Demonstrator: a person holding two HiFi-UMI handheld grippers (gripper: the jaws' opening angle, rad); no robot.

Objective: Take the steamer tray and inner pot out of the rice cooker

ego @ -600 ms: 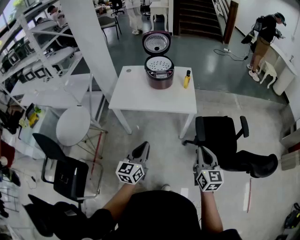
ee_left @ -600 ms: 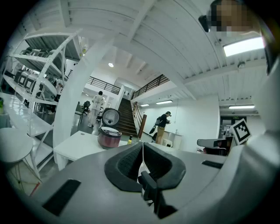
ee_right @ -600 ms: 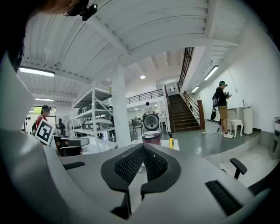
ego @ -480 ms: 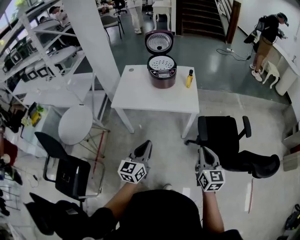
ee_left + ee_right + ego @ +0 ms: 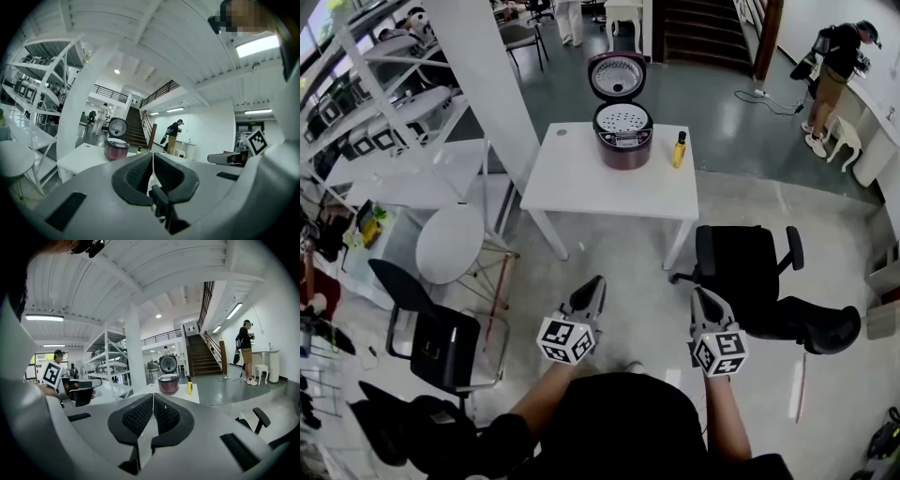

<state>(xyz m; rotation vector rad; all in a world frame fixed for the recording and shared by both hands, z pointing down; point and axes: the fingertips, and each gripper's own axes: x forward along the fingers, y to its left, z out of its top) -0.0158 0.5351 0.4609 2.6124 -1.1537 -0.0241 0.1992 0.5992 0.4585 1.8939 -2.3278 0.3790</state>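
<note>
Several tiers of white shelving (image 5: 380, 108) fill the far left of the head view. Below them stand a round white side table (image 5: 448, 246) and, nearer the person, a black chair (image 5: 431, 342) with a metal frame. A thick white pillar (image 5: 483, 84) rises just right of the shelving.

Next comes the left gripper (image 5: 595, 282), held out low in front of the person over bare floor. Its own view shows the two dark pads pressed together with nothing between them. It is well apart from the white table (image 5: 581, 187) ahead.

The rice cooker (image 5: 622, 141) stands on the far part of that table, dark red, with its lid (image 5: 616, 77) swung up and back. The steamer tray (image 5: 622, 120), pale and full of small holes, sits in the cooker's open mouth. What lies under the tray cannot be seen. A small yellow bottle (image 5: 678, 150) stands upright just to the right of the cooker, close to it but not touching.

Further right, the right gripper (image 5: 699, 293) is held level with the left one, also over the floor and far short of the table. Its pads meet along a thin line, and it grips nothing.

Beside it stands a black office chair (image 5: 748, 272) on wheels. At the far right, a person (image 5: 830, 66) in dark clothes stands by a white counter (image 5: 877, 122).
</note>
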